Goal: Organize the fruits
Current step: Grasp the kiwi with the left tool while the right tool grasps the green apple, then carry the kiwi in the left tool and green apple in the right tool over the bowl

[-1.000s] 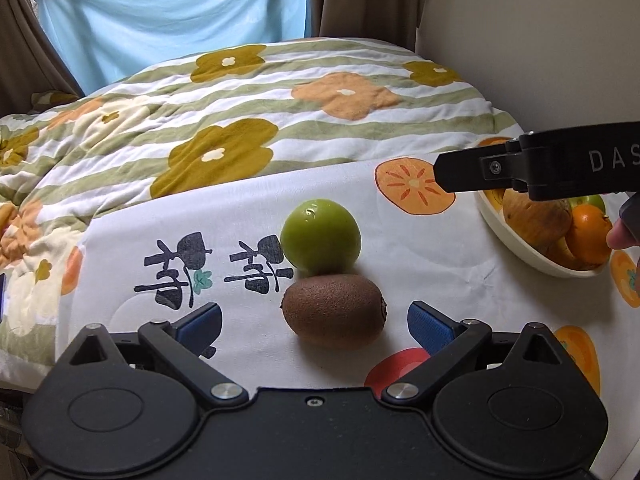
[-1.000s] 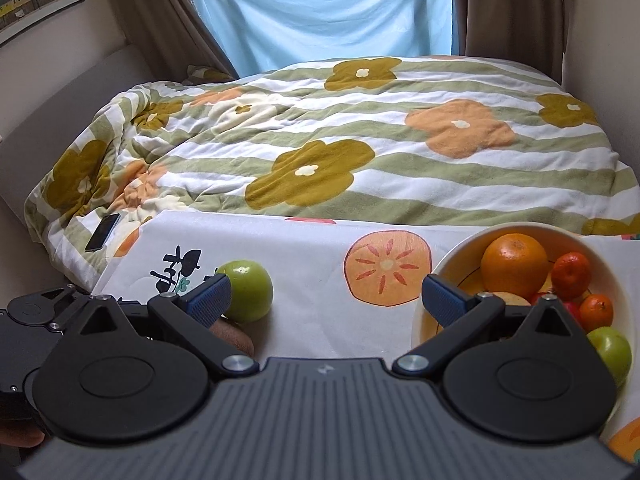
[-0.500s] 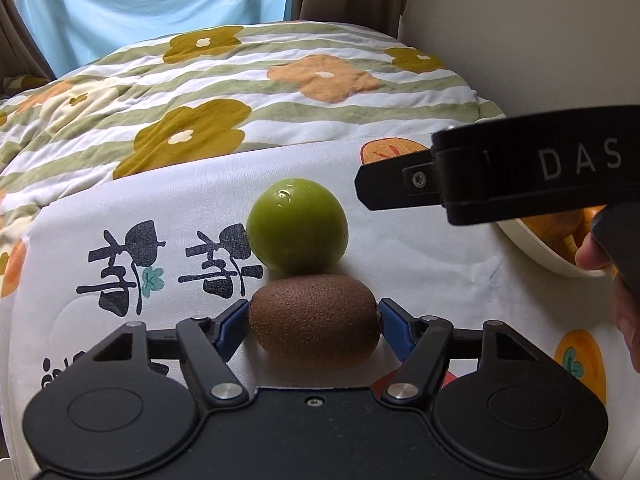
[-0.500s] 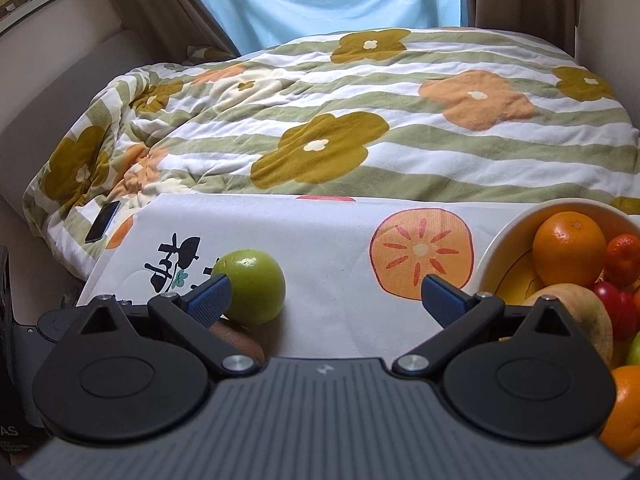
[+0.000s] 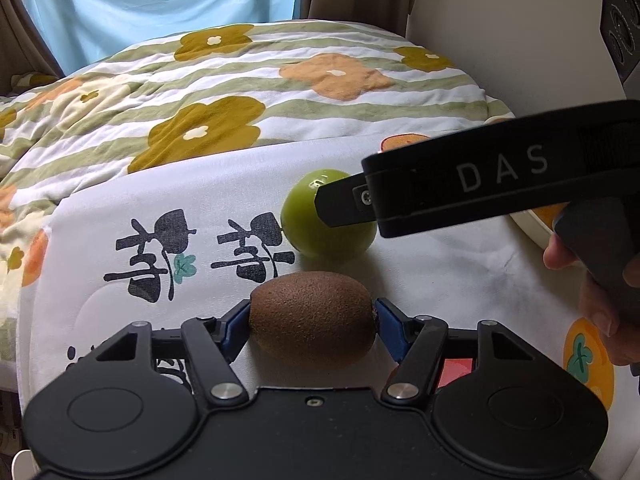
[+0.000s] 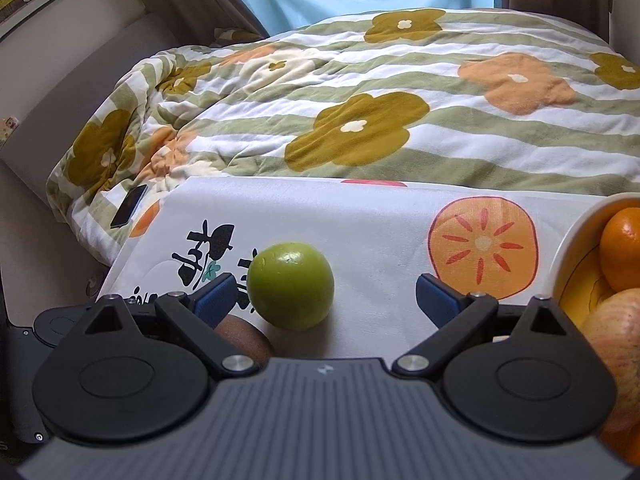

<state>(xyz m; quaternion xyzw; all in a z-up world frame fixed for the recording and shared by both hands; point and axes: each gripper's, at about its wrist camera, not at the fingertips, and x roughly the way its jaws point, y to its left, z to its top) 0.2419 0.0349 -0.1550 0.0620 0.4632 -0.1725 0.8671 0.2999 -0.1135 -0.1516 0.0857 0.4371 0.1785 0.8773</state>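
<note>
Fuzzy brown skin filled the lower middle of the left wrist view, where the kiwi (image 5: 313, 320) sat between the blue pads (image 5: 390, 330) of the left gripper (image 5: 312, 326). Both pads touched the fruit's ends, so the gripper was pinching the kiwi, which seemed to rest on the white printed cloth (image 5: 224, 184) rather than hang in the air; whether it had any lift could not be told. Just above it in that frame lay the green apple (image 5: 320, 220), close to the kiwi but apart from it, partly crossed by the black body of the other tool coming in from the right edge.

In the right wrist view the right gripper (image 6: 324, 298) was spread wide, its pads standing either side of open cloth, with the green apple (image 6: 291, 285) just inside the left pad (image 6: 214, 296) and not yet gripped. A sliver of the kiwi (image 6: 244, 336) showed at lower left behind the finger linkage. At the right edge stood the cream bowl (image 6: 568, 248), already holding an orange (image 6: 622, 248) and a paler, reddish-yellow fruit (image 6: 616, 332) below it.

By my reading, the sorting was well under way: several fruits were in the bowl, and two were left on the cloth. The kiwi was secured and wanted carrying over to the bowl; the apple had yet to be grasped. A dark phone (image 6: 129, 206) lay on the floral quilt (image 6: 360, 92) at middle left.
</note>
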